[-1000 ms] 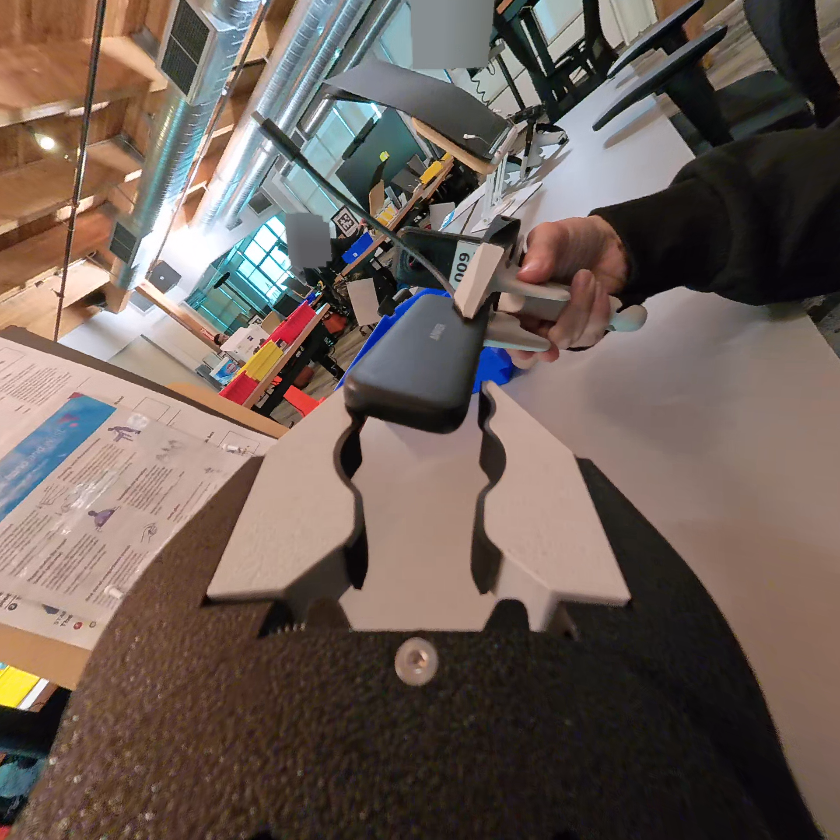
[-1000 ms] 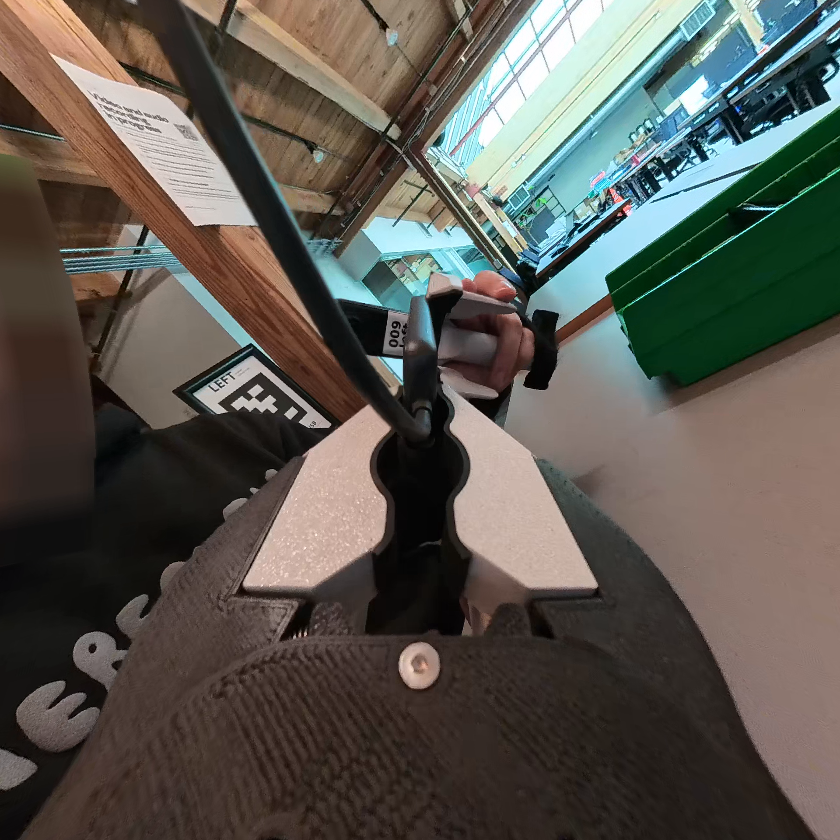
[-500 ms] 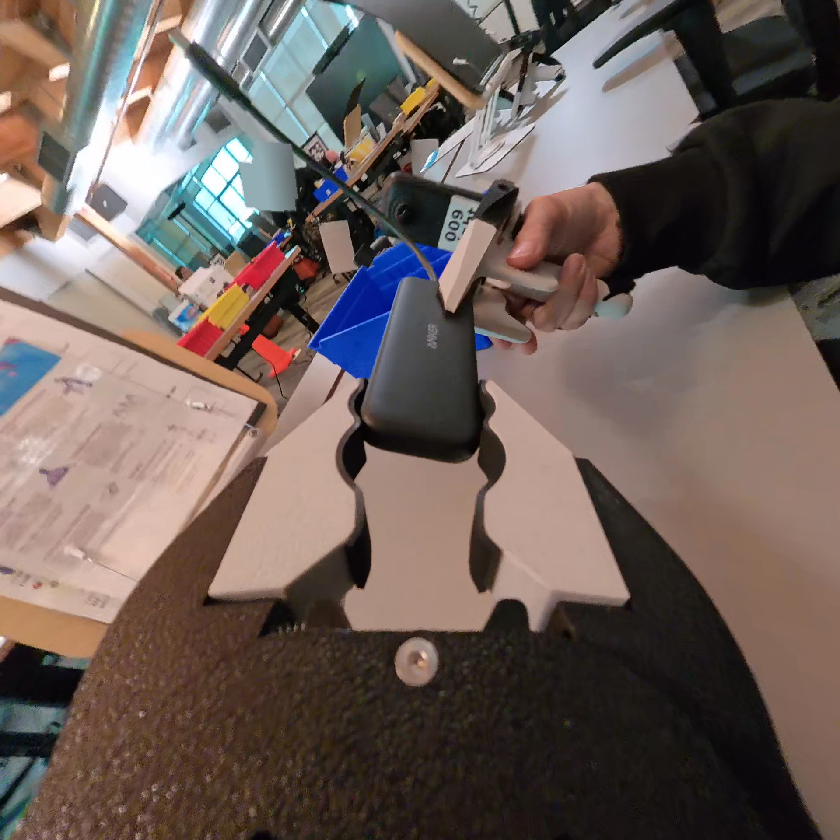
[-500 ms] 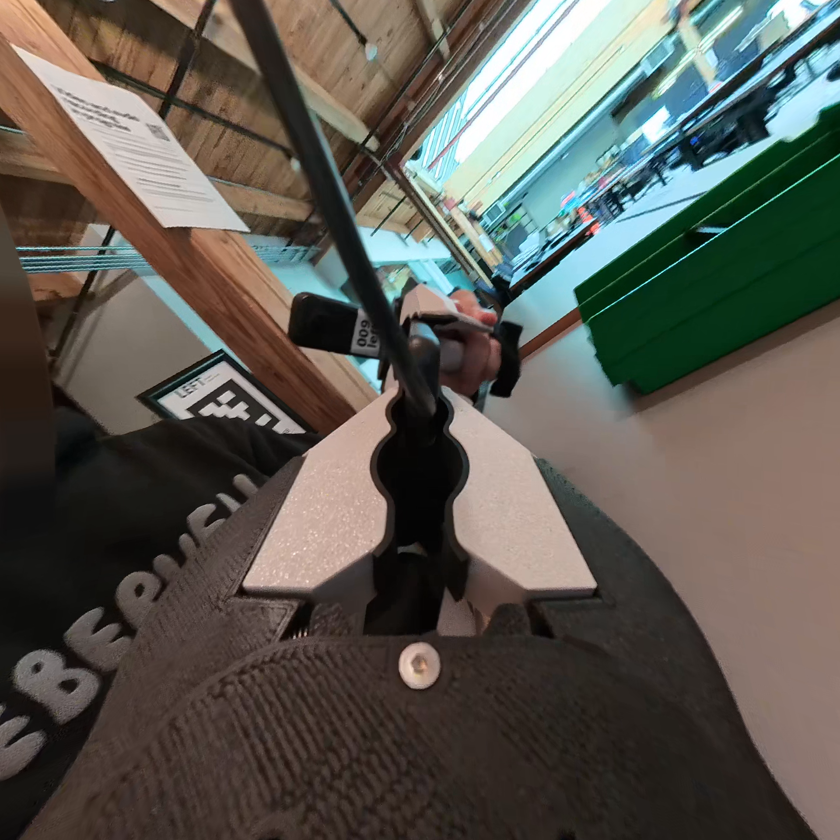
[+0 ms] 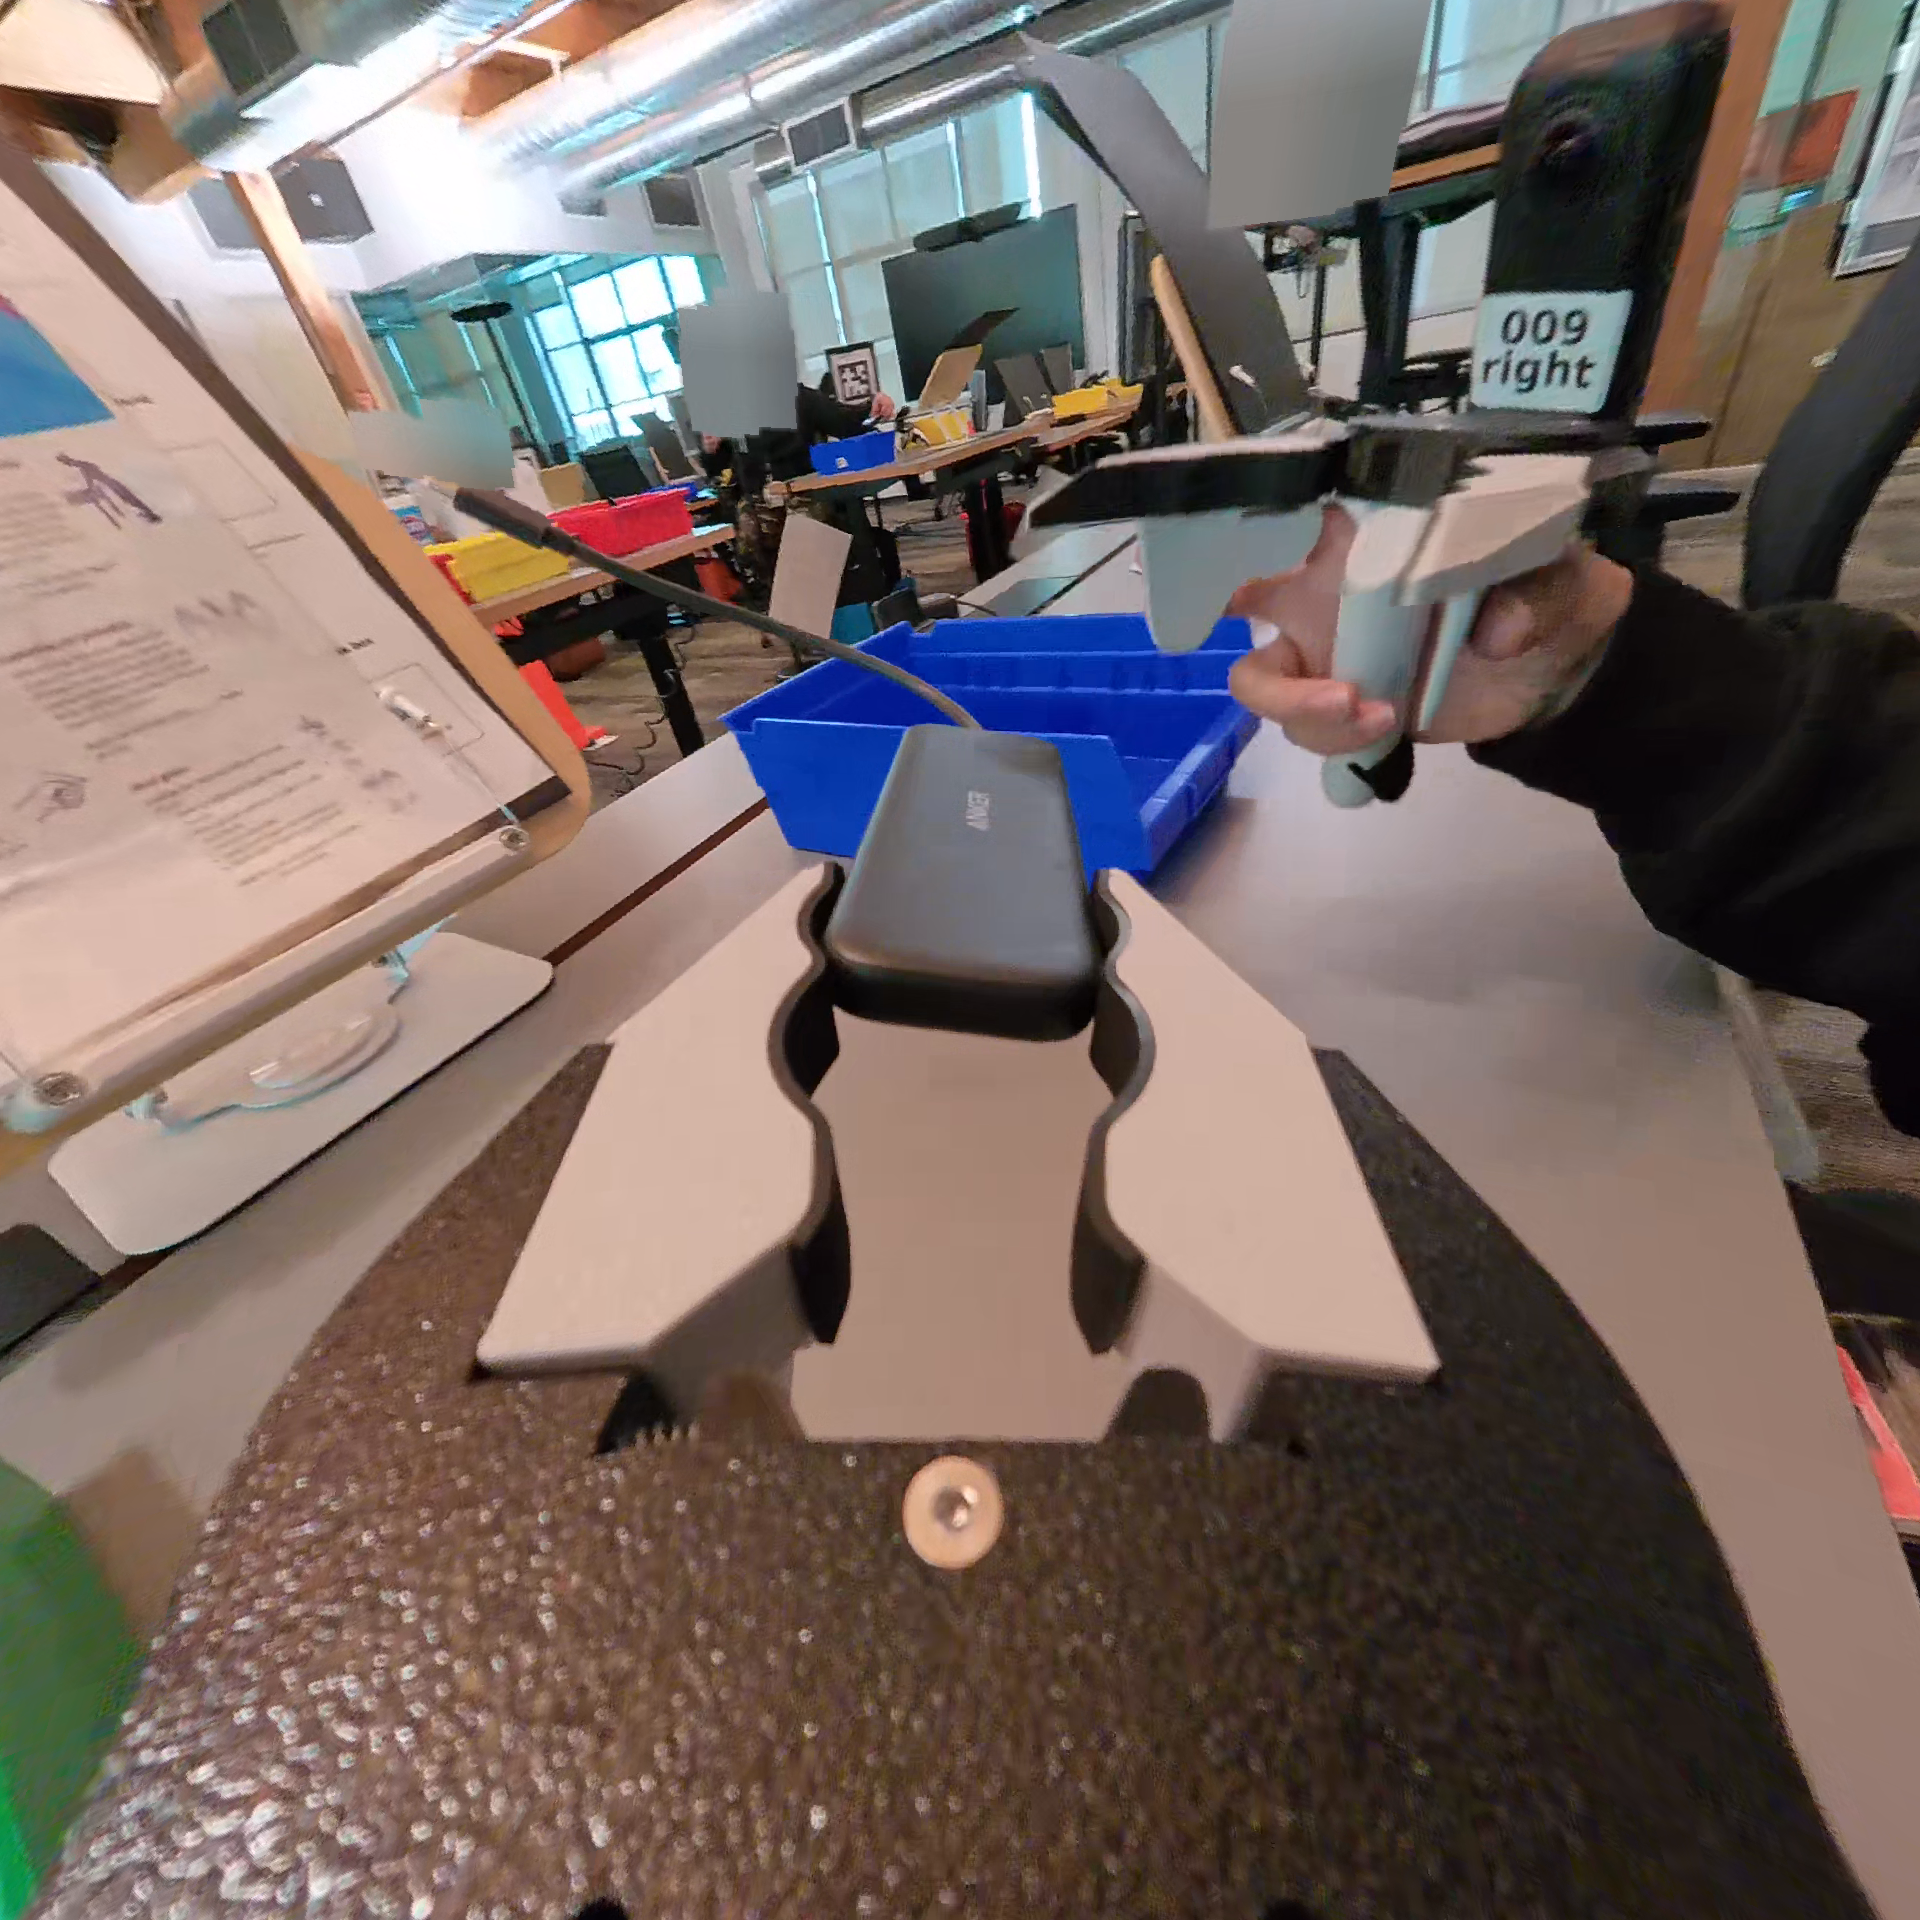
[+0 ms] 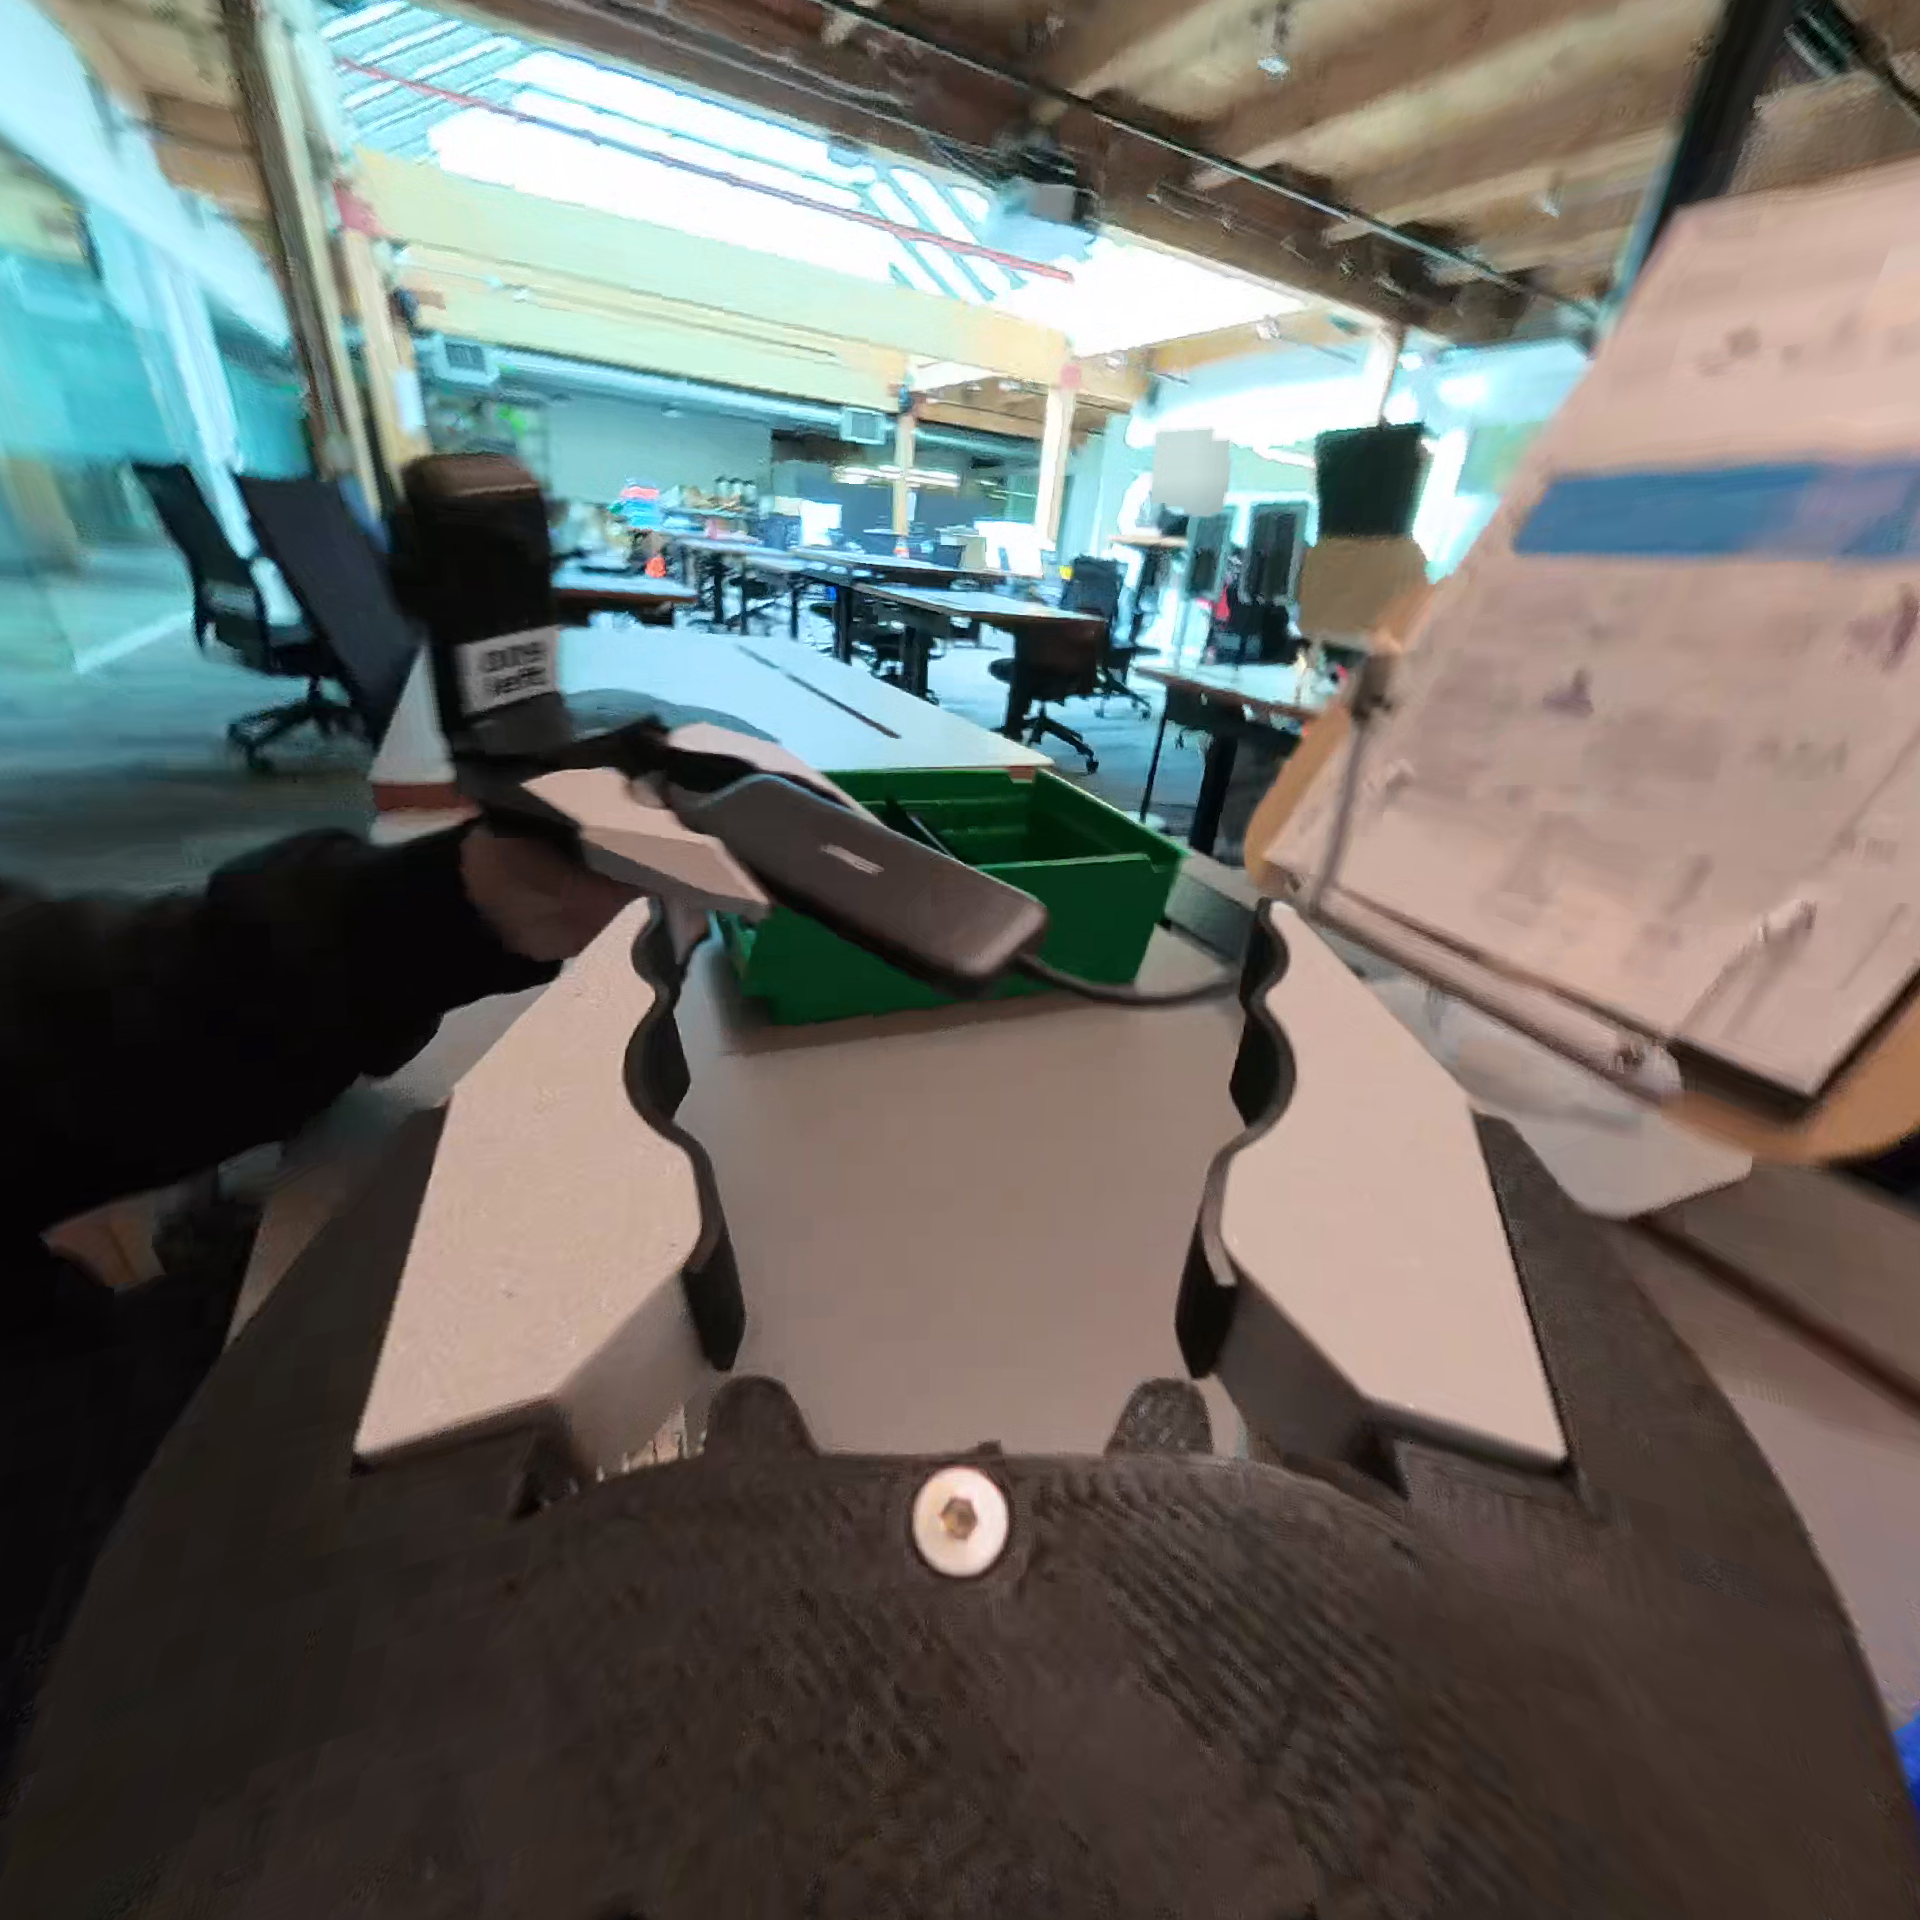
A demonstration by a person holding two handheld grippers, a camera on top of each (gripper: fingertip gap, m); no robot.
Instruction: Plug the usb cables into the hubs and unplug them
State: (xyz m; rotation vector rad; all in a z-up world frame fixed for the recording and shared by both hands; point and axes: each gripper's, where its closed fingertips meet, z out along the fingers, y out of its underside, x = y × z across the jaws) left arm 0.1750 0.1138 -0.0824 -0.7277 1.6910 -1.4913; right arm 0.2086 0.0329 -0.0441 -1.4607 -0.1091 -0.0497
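My left gripper (image 5: 961,888) is shut on the near end of a black USB hub (image 5: 971,821) and holds it above the grey table (image 5: 1403,987). The hub's own black cable (image 5: 727,613) arcs up to the left and ends in a free plug (image 5: 499,511). My right gripper (image 6: 956,925) is open wide and empty. It shows side-on in the left wrist view (image 5: 1184,488), held by a hand, up and right of the hub. In the right wrist view the left gripper (image 6: 665,842) holds the hub (image 6: 883,883), whose cable (image 6: 1122,992) runs behind my right finger.
A blue bin (image 5: 1039,686) stands on the table just behind the hub. A green bin (image 6: 1091,862) stands behind the hub in the right wrist view. A document stand (image 5: 260,644) on a white base stands at the table's edge (image 6: 1610,779). Office chairs and desks fill the background.
My right gripper has let go of the black cable, opened wide and drawn away from the hub. Both views have swung level. My left gripper still holds the hub.
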